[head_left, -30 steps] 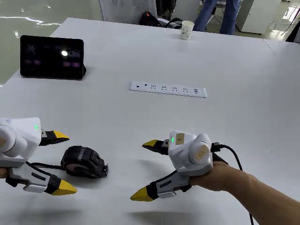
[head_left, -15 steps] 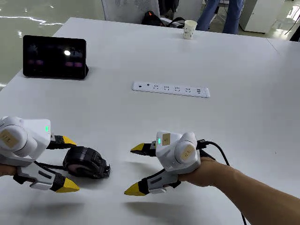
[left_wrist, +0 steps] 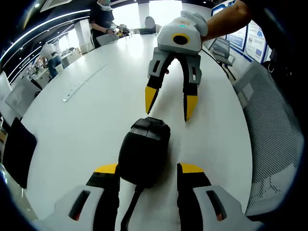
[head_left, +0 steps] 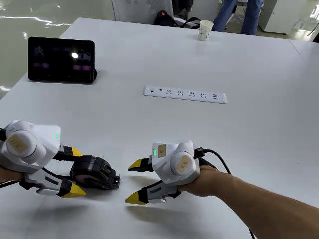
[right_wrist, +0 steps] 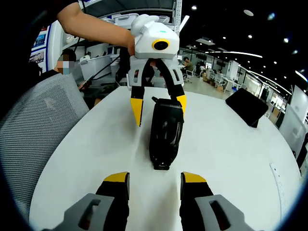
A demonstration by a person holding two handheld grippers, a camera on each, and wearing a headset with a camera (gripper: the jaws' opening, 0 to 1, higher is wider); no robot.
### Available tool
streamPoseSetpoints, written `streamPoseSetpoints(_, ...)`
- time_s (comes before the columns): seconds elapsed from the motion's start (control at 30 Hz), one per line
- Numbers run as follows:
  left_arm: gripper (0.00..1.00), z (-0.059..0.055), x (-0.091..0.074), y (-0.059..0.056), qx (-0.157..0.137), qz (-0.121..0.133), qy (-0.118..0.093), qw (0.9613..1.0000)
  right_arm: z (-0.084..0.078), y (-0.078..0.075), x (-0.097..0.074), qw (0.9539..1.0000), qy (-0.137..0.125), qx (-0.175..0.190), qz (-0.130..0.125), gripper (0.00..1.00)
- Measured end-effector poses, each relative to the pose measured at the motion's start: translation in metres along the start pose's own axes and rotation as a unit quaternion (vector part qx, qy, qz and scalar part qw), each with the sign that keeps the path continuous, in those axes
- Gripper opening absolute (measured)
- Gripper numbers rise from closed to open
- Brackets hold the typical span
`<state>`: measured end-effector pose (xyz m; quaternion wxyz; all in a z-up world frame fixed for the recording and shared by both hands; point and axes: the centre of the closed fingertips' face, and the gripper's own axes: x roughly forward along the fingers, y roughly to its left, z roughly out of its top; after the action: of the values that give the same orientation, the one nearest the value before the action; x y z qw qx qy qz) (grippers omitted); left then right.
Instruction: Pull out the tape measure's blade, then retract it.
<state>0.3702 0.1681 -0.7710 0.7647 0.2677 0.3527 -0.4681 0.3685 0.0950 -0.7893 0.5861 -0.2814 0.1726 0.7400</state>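
- The left gripper (head_left: 77, 171) sits low at the near left edge of the white table (head_left: 249, 129). Its yellow-tipped jaws are spread and straddle the rear half of the tape measure (head_left: 94, 172) without clamping it. In the left gripper view, a gap shows on one side of the case.
- The tape measure, a black case, lies flat on the table between those jaws. Its mouth end points at the right gripper (head_left: 134, 181).
- The right gripper, held in a hand (head_left: 209, 181), faces the tape measure from just beside it. Its jaws are apart with nothing between them. In the right gripper view, its tips stop short of the case's mouth.
- Mid-table, well beyond both grippers, a white power strip (head_left: 185, 94) lies flat.
- Further back on the left, a dark tablet (head_left: 62, 60) stands propped.
- At the far edge stands a paper cup (head_left: 205, 30), with a person's legs (head_left: 239, 12) behind it.
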Motion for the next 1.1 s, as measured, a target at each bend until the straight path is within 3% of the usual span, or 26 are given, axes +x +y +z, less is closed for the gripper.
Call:
streamPoseSetpoints(0.27, 0.31, 0.001, 0.004, 0.007, 0.011, -0.002, 0.004, 0.9999, 0.004, -0.004, 0.014, 1.0000, 0.006, -0.004, -0.002, 0.27)
streamPoseSetpoints(0.57, 0.30, 0.001, 0.005, 0.006, 0.015, -0.016, 0.000, 0.9998, 0.002, -0.013, 0.030, 0.9999, 0.010, 0.005, -0.007, 0.18)
streamPoseSetpoints(0.63, 0.30, 0.000, 0.006, 0.006, 0.017, -0.017, -0.002, 0.9997, 0.001, -0.018, 0.029, 0.9998, 0.008, 0.008, -0.015, 0.14)
streamPoseSetpoints(1.1, 0.28, 0.000, 0.006, 0.007, 0.009, -0.022, -0.007, 0.9997, 0.001, -0.016, 0.028, 0.9998, 0.005, 0.016, -0.013, 0.10)
